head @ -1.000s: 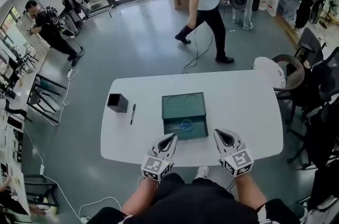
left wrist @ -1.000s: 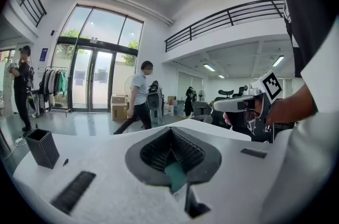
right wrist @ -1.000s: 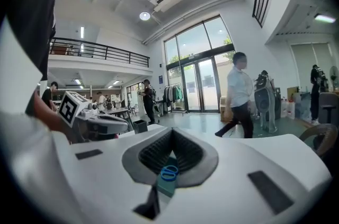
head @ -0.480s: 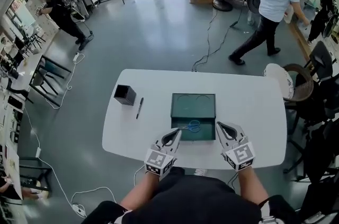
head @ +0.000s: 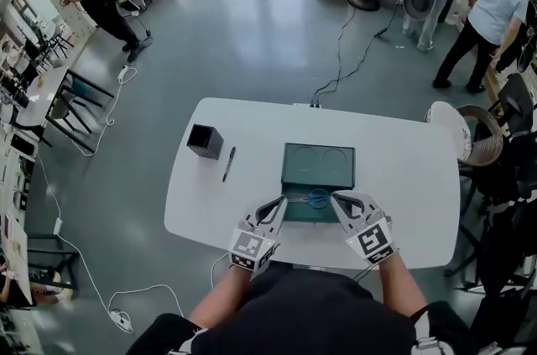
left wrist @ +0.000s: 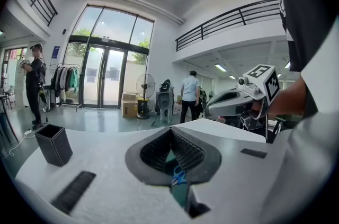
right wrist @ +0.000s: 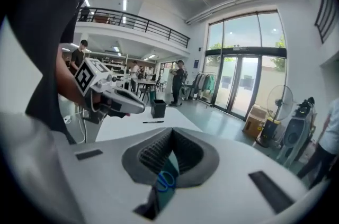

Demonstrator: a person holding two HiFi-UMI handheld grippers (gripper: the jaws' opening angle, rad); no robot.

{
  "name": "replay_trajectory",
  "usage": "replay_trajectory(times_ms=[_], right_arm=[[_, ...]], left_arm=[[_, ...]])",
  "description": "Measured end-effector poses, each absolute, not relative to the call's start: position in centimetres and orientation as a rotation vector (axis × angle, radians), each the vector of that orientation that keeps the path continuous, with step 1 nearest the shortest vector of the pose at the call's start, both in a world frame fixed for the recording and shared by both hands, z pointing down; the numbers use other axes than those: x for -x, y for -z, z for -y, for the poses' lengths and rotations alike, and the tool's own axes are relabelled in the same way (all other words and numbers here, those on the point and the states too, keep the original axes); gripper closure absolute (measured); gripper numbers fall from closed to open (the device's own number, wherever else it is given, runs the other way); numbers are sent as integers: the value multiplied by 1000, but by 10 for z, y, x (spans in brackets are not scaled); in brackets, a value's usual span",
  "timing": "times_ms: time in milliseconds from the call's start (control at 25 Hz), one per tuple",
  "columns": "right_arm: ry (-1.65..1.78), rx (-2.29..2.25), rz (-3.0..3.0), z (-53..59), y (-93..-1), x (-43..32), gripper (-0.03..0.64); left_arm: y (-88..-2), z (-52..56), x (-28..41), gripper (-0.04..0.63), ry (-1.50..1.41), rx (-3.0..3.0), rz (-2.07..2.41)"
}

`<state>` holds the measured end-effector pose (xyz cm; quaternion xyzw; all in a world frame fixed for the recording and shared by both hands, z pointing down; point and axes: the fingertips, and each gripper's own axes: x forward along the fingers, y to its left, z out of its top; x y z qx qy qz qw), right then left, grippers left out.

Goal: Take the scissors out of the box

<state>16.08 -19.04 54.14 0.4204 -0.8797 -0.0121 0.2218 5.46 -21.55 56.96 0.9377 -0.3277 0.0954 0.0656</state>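
A dark green open box (head: 319, 163) sits mid-table, and blue-handled scissors (head: 317, 196) lie inside it by the near wall. My left gripper (head: 281, 200) is shut and empty, its tip at the box's near left corner. My right gripper (head: 335, 195) is also shut and empty, its tip over the near edge just right of the scissors. In the left gripper view the shut jaws (left wrist: 170, 130) point over the box, with the scissors (left wrist: 179, 178) glimpsed below them. The right gripper view shows the same: jaws (right wrist: 172, 132) shut, scissors (right wrist: 165, 180) beneath.
A black square cup (head: 205, 141) and a black pen (head: 228, 164) lie on the white table (head: 403, 169) left of the box. Chairs and a wicker basket (head: 480, 145) crowd the right end. People stand far back on the floor.
Both grippers moved forward from the table's near edge to the box's near wall, the right one rolling a little. A person in the background walked off to the right.
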Motion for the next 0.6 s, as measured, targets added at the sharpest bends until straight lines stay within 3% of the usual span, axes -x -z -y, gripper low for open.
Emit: replay_trajectory(times_ms=[360,600], right_arm=[[27,-872,2240,194,-618,-152,609],[12,-719,2164,199,-658,-143,510]], left_arm=[[-584,220,-44,583,-300,-2776,1026],[-588,221,-30,583,-323,-2737,1065]])
